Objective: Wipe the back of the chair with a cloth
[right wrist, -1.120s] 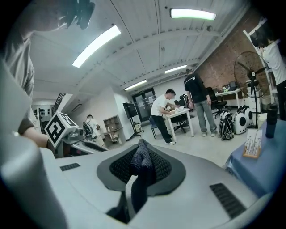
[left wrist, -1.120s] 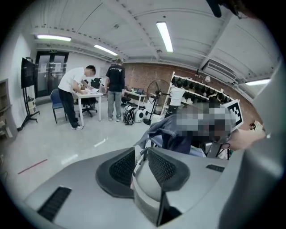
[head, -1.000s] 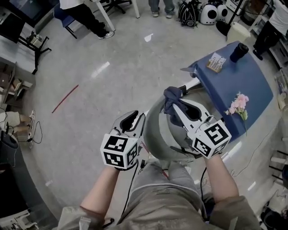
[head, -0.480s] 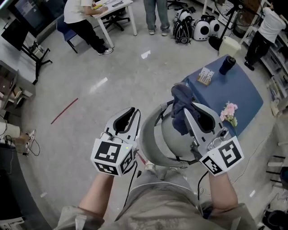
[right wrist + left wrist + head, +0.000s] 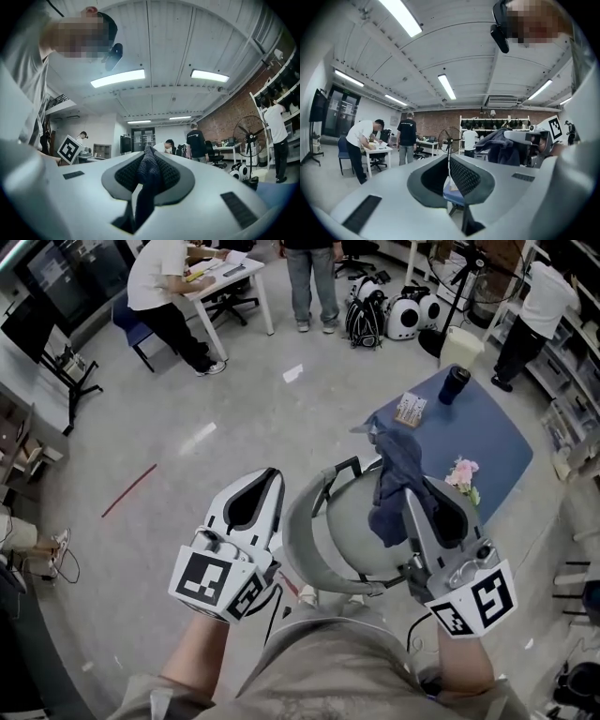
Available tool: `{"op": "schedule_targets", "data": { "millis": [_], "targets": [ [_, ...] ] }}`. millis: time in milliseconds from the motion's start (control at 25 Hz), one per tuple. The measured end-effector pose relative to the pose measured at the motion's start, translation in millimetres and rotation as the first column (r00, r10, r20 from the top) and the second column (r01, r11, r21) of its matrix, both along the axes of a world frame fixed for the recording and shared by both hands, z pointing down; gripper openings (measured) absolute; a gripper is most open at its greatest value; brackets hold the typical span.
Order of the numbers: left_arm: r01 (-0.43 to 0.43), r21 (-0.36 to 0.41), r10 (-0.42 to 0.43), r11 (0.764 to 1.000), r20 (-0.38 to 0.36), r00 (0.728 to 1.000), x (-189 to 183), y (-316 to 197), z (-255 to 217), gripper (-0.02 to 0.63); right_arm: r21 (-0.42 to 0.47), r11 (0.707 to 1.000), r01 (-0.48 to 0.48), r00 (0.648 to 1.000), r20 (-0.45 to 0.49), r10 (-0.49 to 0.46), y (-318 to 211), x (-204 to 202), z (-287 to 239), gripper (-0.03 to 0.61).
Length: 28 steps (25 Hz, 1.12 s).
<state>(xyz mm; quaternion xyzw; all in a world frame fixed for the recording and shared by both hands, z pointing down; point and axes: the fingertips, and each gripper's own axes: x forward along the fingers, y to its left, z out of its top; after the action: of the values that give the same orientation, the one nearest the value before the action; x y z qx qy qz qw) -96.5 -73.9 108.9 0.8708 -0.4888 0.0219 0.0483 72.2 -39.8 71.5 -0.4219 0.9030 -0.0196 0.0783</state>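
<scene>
**Cloth held above the chair, before wiping**

The chair (image 5: pixel 302 540) stood below, its curved back between the two grippers. The left gripper (image 5: pixel 270 479) had its fingers closed on nothing. The right gripper (image 5: pixel 414 493) had its fingers pinched on the dark cloth (image 5: pixel 389 507), which hung over the seat. Next, the cloth likely had to be pressed against the backrest.

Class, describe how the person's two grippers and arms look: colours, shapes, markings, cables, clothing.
The left gripper and right gripper are white, tapering shells with black grid-textured pads. Each carries a rear cube of black-and-white square markers. A thin black cable trails under each. Forearms are uncovered; the sleeves are short and khaki-grey.
</scene>
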Motion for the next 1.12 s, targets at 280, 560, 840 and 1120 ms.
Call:
{"op": "schedule_targets", "data": {
  "millis": [280, 560, 840, 1120],
  "targets": [
    [-0.017, 0.021, 0.015, 1.0, 0.077, 0.997, 7.4, 11.5, -0.6, 0.021, -0.002, 1.0, -0.031, 0.999, -0.015, 0.031, 20.1, 12.7, -11.0, 0.072],
    [-0.056, 0.081, 0.047, 0.995, 0.117, 0.992, 18.8, 27.7, -11.7, 0.017, 0.002, 1.0, -0.027, 0.996, -0.084, 0.027, 46.7, 15.1, -1.1, 0.072],
    [-0.085, 0.075, 0.077, 0.994, 0.103, 0.992, 28.1, 36.7, -16.4, 0.017, -0.031, 0.999, -0.021, 0.995, -0.096, 0.018, 48.4, 21.6, 5.8, 0.072],
    [-0.082, 0.074, 0.072, 0.994, 0.123, 0.99, 33.0, 39.3, -13.8, 0.017, -0.026, 0.999, -0.04, 0.995, -0.096, 0.037, 46.7, 30.2, 6.3, 0.072]
  ]
}}
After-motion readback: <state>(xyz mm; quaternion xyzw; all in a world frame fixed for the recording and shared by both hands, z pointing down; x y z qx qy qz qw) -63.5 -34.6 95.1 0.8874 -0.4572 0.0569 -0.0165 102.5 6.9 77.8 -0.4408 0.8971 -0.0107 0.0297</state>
